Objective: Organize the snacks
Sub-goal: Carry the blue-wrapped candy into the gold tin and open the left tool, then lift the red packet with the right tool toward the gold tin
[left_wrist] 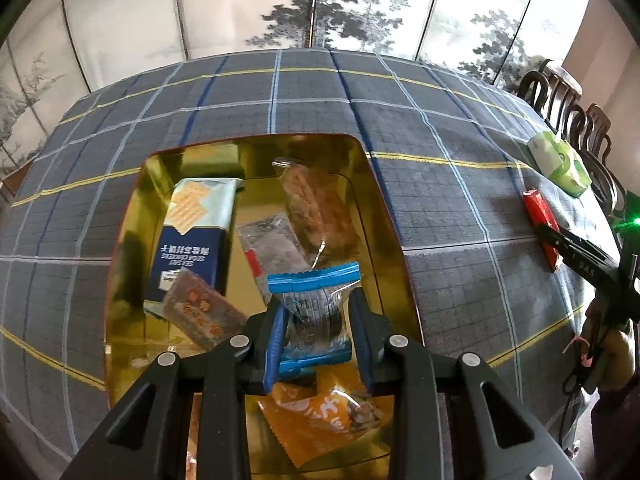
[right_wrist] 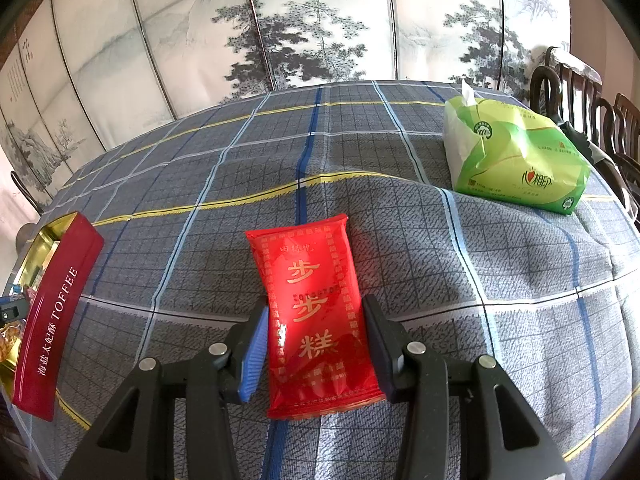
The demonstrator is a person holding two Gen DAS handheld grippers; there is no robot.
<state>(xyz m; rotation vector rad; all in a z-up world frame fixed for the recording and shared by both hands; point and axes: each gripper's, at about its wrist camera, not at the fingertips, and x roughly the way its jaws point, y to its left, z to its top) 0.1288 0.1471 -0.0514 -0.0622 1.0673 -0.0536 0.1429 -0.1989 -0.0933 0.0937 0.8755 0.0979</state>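
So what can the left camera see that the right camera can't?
Only the left wrist view looks down into the gold tin: the cracker box, other snacks, and the left gripper shut on a blue-edged packet.

Only the right wrist view shows the tin's red TOFFEE side and the gold writing on the red packet between the open right gripper.

Both show the red packet, green tissue pack and plaid tablecloth.

Left gripper (left_wrist: 318,334) hung over the gold tin (left_wrist: 256,148), my jaws clamped on a blue-edged clear packet (left_wrist: 314,300), fingers pointing down into it. Right gripper (right_wrist: 316,344), well to the right of the tin, sat low at the tablecloth, jaws spread either side of the red packet (right_wrist: 316,316), pads not visibly touching.
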